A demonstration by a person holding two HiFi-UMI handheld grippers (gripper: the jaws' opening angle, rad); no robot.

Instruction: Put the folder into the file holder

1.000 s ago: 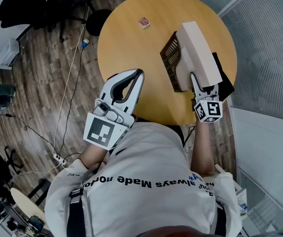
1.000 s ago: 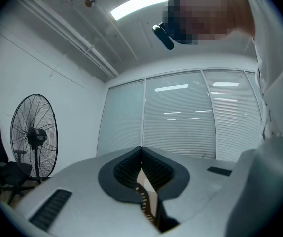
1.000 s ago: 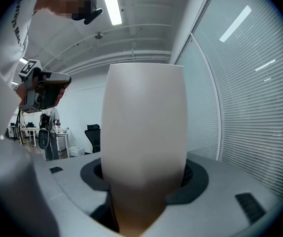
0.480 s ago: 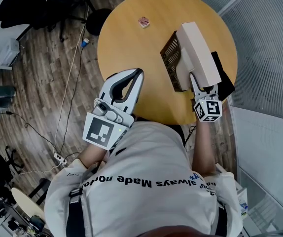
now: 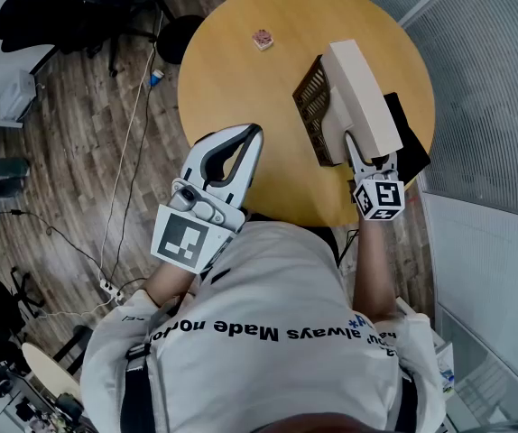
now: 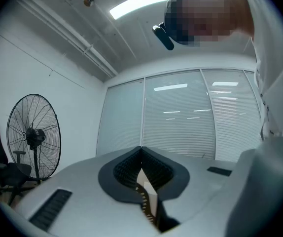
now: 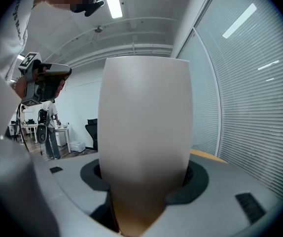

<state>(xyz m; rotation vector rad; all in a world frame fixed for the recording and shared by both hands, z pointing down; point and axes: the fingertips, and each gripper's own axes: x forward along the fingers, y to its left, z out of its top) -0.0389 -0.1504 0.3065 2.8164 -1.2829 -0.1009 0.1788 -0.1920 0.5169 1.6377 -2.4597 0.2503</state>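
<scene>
On one round wooden table [image 5: 241,88] stands one dark mesh file holder [image 5: 311,106], and one thick beige folder [image 5: 360,97] stands on its edge just beside the holder's mesh wall, on the right. Whether the folder's bottom edge is already inside the holder cannot be told from the head view. Two grippers are in sight. The right gripper [image 5: 365,156] grasps the folder's near end, its jaws pressed on either side of it; in the right gripper view the folder [image 7: 144,127] rises broad and pale from between the jaws and fills the middle. The left gripper [image 5: 254,135] hangs over the table's near left edge, well apart from the folder, with its jaws clenched together and nothing between them [image 6: 141,149]. One small reddish object [image 5: 263,40] lies alone near the table's far side. One standing fan [image 6: 33,137] shows against the wall in the left gripper view.
</scene>
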